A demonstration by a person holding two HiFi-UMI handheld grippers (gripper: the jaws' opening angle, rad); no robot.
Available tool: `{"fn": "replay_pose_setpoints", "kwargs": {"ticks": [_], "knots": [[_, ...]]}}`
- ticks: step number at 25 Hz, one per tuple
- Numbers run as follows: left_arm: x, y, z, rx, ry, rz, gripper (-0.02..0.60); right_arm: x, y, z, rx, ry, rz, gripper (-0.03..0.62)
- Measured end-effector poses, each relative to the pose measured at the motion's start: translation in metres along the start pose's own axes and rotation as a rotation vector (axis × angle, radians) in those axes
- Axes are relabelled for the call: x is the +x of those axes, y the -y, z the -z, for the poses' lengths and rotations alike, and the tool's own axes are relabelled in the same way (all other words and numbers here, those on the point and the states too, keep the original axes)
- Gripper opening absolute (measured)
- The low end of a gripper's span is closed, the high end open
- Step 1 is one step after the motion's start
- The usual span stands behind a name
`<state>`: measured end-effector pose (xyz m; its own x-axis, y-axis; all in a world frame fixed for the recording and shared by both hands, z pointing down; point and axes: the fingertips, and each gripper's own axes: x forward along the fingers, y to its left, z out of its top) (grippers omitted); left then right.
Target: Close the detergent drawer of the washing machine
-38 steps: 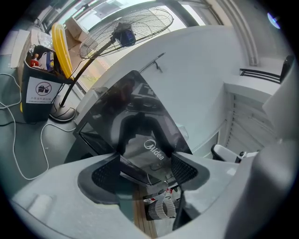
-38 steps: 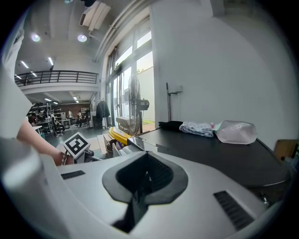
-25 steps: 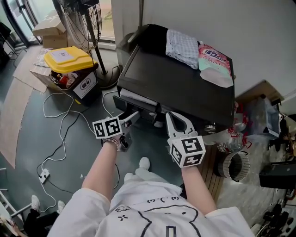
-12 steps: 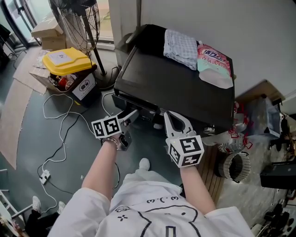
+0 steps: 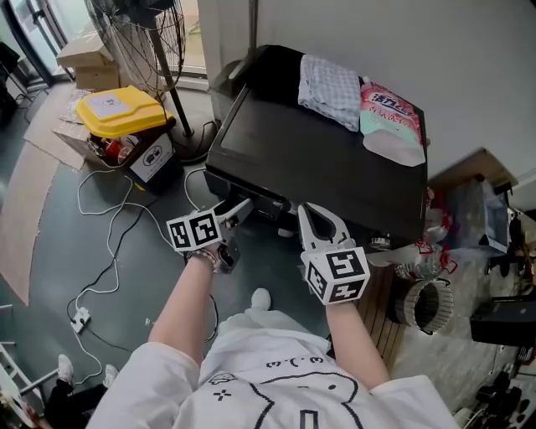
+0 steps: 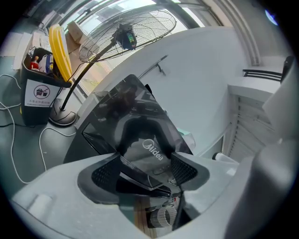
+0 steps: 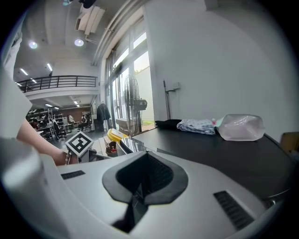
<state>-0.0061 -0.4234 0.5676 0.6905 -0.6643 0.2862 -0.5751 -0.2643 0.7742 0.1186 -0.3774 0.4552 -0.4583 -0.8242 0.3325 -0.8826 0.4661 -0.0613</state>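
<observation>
Drawer front (image 5: 251, 195) sits at 1 o'clock, between my left gripper's (image 5: 239, 208) parted jaws. My right gripper (image 5: 319, 219), pinched shut, is farther.

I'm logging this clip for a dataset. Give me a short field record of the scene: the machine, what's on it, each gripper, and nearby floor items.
appliance: black washing machine, seen from above
on top: pale cloth and pink detergent pouch, toward the back
left gripper: jaws apart, at the machine's front left edge
right gripper: jaws together, empty, in front of the machine
detergent drawer: cannot tell whether fully shut
floor, left side: yellow-lidded bin, standing fan
</observation>
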Motion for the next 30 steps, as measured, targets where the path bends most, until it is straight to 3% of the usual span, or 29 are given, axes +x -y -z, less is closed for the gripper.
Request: {"fn": "replay_pose_setpoints", "kwargs": {"ticks": [18, 26, 30], "knots": [[0.016, -0.006, -0.012, 0.056, -0.034, -0.027, 0.344, 0.011, 0.01, -0.008, -0.004, 0.011, 0.006, -0.002], [0.009, -0.006, -0.009, 0.089, -0.032, -0.159, 0.344, 0.002, 0.002, -0.015, -0.019, 0.031, -0.01, -0.002], [-0.003, 0.001, -0.018, 0.119, 0.012, -0.19, 0.344, -0.011, -0.003, -0.019, -0.03, 0.047, -0.006, -0.002]]}}
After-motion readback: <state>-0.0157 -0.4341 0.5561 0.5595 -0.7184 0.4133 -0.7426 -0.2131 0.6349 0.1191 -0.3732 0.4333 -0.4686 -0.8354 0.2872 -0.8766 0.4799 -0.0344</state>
